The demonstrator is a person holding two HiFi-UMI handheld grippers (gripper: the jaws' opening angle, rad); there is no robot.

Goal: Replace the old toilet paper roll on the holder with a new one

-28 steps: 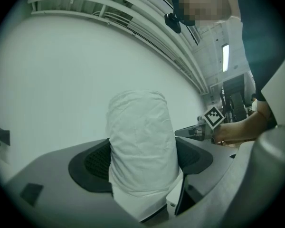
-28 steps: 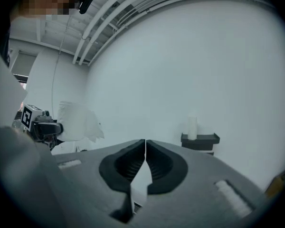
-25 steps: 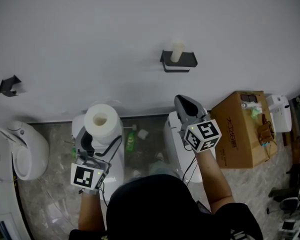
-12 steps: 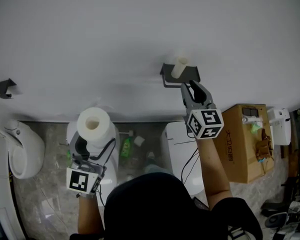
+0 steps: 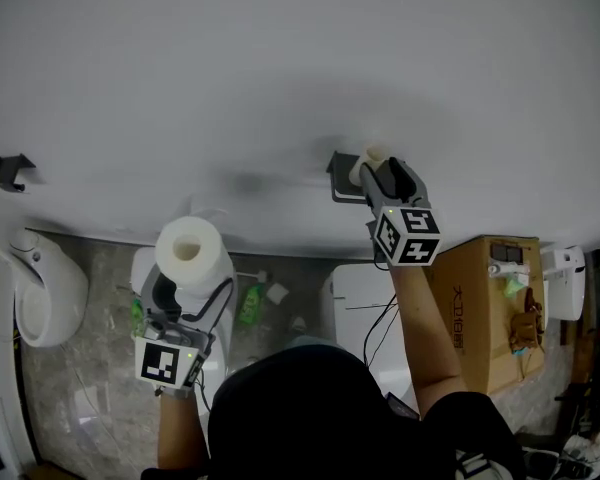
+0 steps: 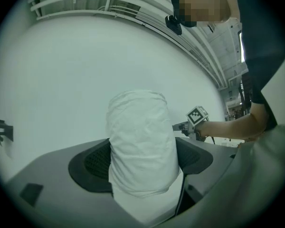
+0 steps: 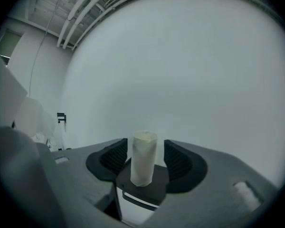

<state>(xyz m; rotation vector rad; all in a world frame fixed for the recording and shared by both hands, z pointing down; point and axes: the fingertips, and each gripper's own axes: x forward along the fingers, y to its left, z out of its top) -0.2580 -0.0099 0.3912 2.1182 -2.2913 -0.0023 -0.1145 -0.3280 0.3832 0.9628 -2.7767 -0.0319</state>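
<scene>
A full white toilet roll [image 5: 188, 251] stands upright at lower left, and my left gripper [image 5: 180, 286] is shut on it. In the left gripper view the full roll [image 6: 141, 146] fills the gap between both pads. A black wall holder [image 5: 342, 180] carries a thin, nearly used-up old roll [image 5: 372, 158] standing on end. My right gripper [image 5: 382, 171] is up at the holder with its jaws opening. In the right gripper view the old roll [image 7: 143, 158] stands between the pads on the holder shelf [image 7: 143, 186], with a small gap on each side.
The white wall fills the upper half of the view. A second black bracket [image 5: 10, 171] hangs at far left. Below stand a white urinal-like fixture [image 5: 45, 288], a white toilet [image 5: 352, 303], a green bottle [image 5: 248, 304] and a cardboard box [image 5: 485, 308].
My right gripper has travelled up to the holder and its jaws have gone from shut to wide apart around the old roll. The left gripper has shifted a little, still holding the full roll.
</scene>
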